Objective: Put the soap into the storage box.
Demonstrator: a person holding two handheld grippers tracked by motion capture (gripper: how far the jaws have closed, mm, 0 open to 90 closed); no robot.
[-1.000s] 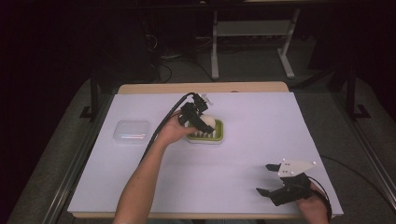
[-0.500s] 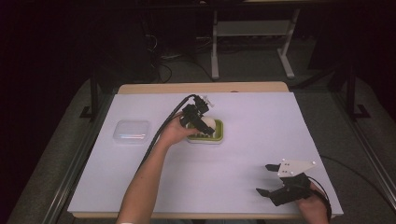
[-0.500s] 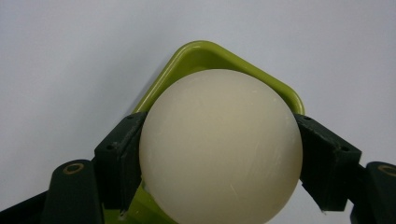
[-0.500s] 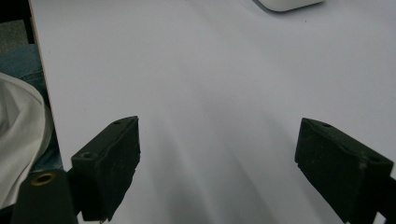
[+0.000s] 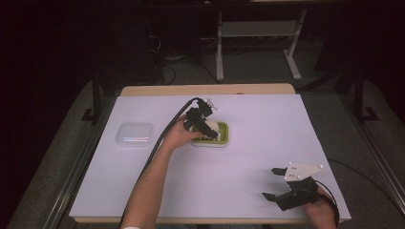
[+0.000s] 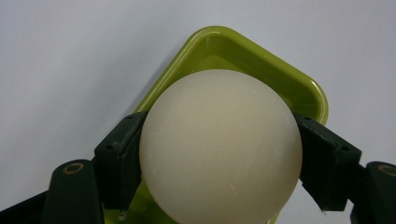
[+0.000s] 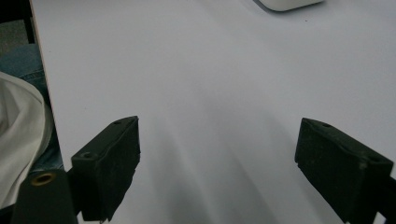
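Note:
A smooth cream-white ball [image 6: 219, 149] sits between the jaws of my left gripper [image 6: 219, 156], which is shut on it. Right beneath the ball is a small lime-green tray [image 6: 261, 60] with rounded corners. From above, the left gripper [image 5: 206, 128] holds the ball [image 5: 211, 129] over the green tray [image 5: 224, 138] near the middle of the white table. My right gripper [image 5: 271, 183] rests open near the front right edge. Its jaws [image 7: 219, 168] stand wide apart over bare table with nothing between them.
A clear plastic lid or box [image 5: 135, 134] lies left of the tray. The white table top [image 5: 267, 124] ends at a wooden far edge. A pale rounded object [image 7: 289, 3] shows at the top of the right gripper view. A person's clothing [image 7: 18, 135] is at its left.

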